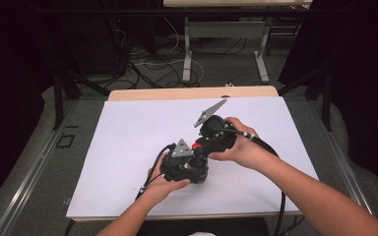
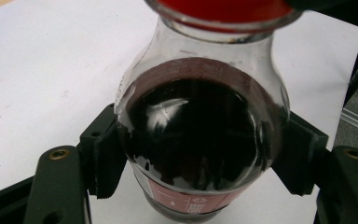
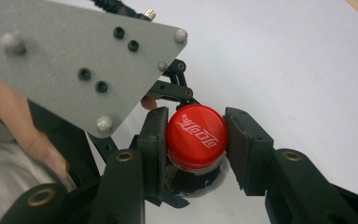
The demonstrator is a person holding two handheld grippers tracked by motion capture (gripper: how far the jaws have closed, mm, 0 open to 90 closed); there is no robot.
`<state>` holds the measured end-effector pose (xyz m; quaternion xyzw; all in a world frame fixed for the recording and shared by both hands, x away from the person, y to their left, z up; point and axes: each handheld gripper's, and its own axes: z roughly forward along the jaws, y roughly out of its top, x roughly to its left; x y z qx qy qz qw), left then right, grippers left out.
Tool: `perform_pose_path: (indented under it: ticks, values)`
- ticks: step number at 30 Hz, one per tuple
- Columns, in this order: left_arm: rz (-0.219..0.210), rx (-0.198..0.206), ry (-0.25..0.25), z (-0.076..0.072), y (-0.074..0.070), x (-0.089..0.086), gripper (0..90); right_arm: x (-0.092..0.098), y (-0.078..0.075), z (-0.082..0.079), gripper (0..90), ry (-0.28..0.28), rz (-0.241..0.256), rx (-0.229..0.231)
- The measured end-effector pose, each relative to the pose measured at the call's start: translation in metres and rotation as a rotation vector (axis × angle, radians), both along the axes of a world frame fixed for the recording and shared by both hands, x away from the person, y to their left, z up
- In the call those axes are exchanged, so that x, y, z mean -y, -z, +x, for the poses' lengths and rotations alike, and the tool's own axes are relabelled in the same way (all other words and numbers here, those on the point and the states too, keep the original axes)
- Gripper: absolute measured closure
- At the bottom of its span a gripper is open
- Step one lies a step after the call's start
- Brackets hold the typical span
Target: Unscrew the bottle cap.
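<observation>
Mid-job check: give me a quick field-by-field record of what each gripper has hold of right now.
object: clear glass bottle of dark liquid with red screw cap
left gripper: jaws clamped on the bottle's round body
right gripper: jaws closed on the red cap from either side
cap state: on the bottle
surface: white table top
likely step: unscrewing or tightening; cannot tell which

A lab or recording rig, by the look of it: black curtains [image 1: 10, 73] flank the white-topped counter [image 1: 128, 128], loose cables [image 1: 150, 66] sprawl across the floor behind it, and a metal-legged desk [image 1: 224, 29] stands beyond.
</observation>
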<state>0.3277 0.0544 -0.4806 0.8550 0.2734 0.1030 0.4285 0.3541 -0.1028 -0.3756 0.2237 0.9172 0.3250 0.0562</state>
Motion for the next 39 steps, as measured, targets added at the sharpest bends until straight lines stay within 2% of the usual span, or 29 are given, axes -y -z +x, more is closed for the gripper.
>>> perform_pose_path:
  ticks: [1, 2, 3, 4, 5, 6, 7, 8, 9, 10, 11, 13, 14, 16, 17, 19, 21, 23, 27, 29, 30, 31, 32, 33, 34, 35, 36, 38, 39]
  values:
    - [0.002, 0.003, 0.003, 0.0, 0.0, 0.0, 30.1, 0.0, 0.0, 0.002, 60.9, -0.074, -0.02, 0.013]
    - [0.005, 0.008, 0.009, 0.0, 0.0, 0.0, 30.1, 0.0, 0.0, 0.002, 60.9, -0.074, -0.02, 0.013]
    - [0.003, 0.004, 0.011, -0.001, 0.001, 0.0, 30.1, 0.001, 0.0, 0.007, 60.9, -0.178, -0.027, 0.032]
    - [0.006, 0.007, 0.024, -0.001, 0.001, 0.0, 30.1, 0.002, 0.0, 0.01, 60.9, -0.241, -0.032, 0.03]
    - [0.004, 0.002, 0.027, -0.002, 0.001, 0.001, 30.0, 0.003, -0.001, 0.013, 60.6, -0.32, -0.039, 0.057]
    - [0.004, 0.002, 0.028, -0.002, 0.001, 0.001, 30.0, 0.003, -0.001, 0.013, 60.6, -0.32, -0.039, 0.057]
    - [0.012, -0.012, 0.036, -0.002, 0.0, 0.001, 30.0, 0.005, 0.0, 0.016, 60.4, -0.378, -0.037, 0.069]
    - [-0.001, -0.004, 0.027, -0.002, 0.001, 0.001, 30.0, 0.007, 0.0, 0.019, 59.9, -0.409, -0.042, 0.075]
    - [-0.004, -0.008, 0.026, -0.002, 0.001, 0.001, 30.0, 0.007, 0.0, 0.019, 54.3, -0.39, -0.027, 0.073]
    - [-0.01, 0.0, 0.02, -0.001, 0.001, 0.0, 30.0, 0.007, 0.0, 0.019, 54.3, -0.39, -0.027, 0.073]
    - [-0.003, -0.004, 0.021, -0.001, 0.0, 0.0, 30.0, 0.007, -0.001, 0.016, 46.9, -0.323, 0.009, 0.047]
    - [-0.004, -0.008, 0.014, 0.0, -0.001, -0.002, 30.0, 0.007, -0.002, 0.015, 46.1, -0.32, 0.011, 0.063]
    - [-0.014, -0.005, 0.004, 0.001, 0.0, -0.002, 30.0, 0.006, -0.002, 0.011, 45.2, -0.27, 0.0, 0.076]
    - [-0.007, -0.005, 0.004, 0.001, -0.001, -0.003, 30.0, 0.006, -0.002, 0.009, 45.3, -0.257, -0.002, 0.069]
    - [-0.004, -0.005, 0.006, 0.001, -0.001, -0.003, 30.0, 0.006, -0.001, 0.006, 46.3, -0.223, -0.002, 0.051]
    - [-0.02, -0.007, -0.004, 0.001, 0.0, -0.002, 30.1, 0.005, 0.0, 0.004, 48.1, -0.211, -0.011, 0.066]
    - [-0.017, -0.006, -0.007, 0.001, 0.0, -0.001, 30.0, 0.004, 0.002, 0.002, 48.3, -0.192, -0.002, 0.055]
    - [-0.003, -0.005, 0.011, 0.001, -0.001, -0.002, 30.0, 0.003, 0.002, 0.002, 48.4, -0.194, 0.003, 0.058]
    - [-0.013, -0.006, 0.001, 0.0, 0.0, 0.0, 30.0, -0.001, 0.004, 0.001, 48.8, -0.197, 0.003, 0.075]
    - [-0.013, -0.007, 0.006, 0.0, 0.0, 0.0, 30.0, -0.002, 0.004, 0.002, 51.8, -0.215, -0.001, 0.097]
    - [-0.005, -0.004, 0.017, 0.0, -0.001, 0.0, 30.0, -0.003, 0.004, 0.002, 55.3, -0.21, -0.005, 0.095]
    - [-0.003, -0.002, 0.018, 0.0, -0.001, 0.0, 30.0, -0.003, 0.004, 0.004, 58.7, -0.212, -0.008, 0.115]
    - [-0.006, 0.0, 0.016, -0.001, -0.001, 0.001, 30.0, -0.003, 0.004, 0.004, 58.7, -0.212, -0.008, 0.115]
    - [0.004, 0.002, 0.024, -0.001, -0.001, 0.001, 30.0, -0.003, 0.004, 0.005, 59.3, -0.225, -0.004, 0.111]
    - [0.004, 0.003, 0.025, -0.002, -0.001, 0.002, 30.0, -0.003, 0.003, 0.007, 60.8, -0.28, -0.003, 0.1]
    - [0.0, 0.001, 0.029, -0.002, -0.001, 0.002, 30.0, -0.003, 0.003, 0.007, 60.8, -0.28, -0.003, 0.1]
    - [-0.005, 0.004, 0.032, -0.003, 0.0, 0.002, 30.0, -0.002, 0.002, 0.009, 60.8, -0.335, -0.008, 0.115]
    - [0.004, 0.011, 0.029, -0.003, -0.001, 0.003, 30.0, 0.0, 0.001, 0.014, 60.7, -0.408, -0.013, 0.103]
    - [-0.003, -0.003, 0.031, -0.004, -0.001, 0.003, 30.0, 0.001, 0.0, 0.015, 59.8, -0.409, -0.006, 0.104]
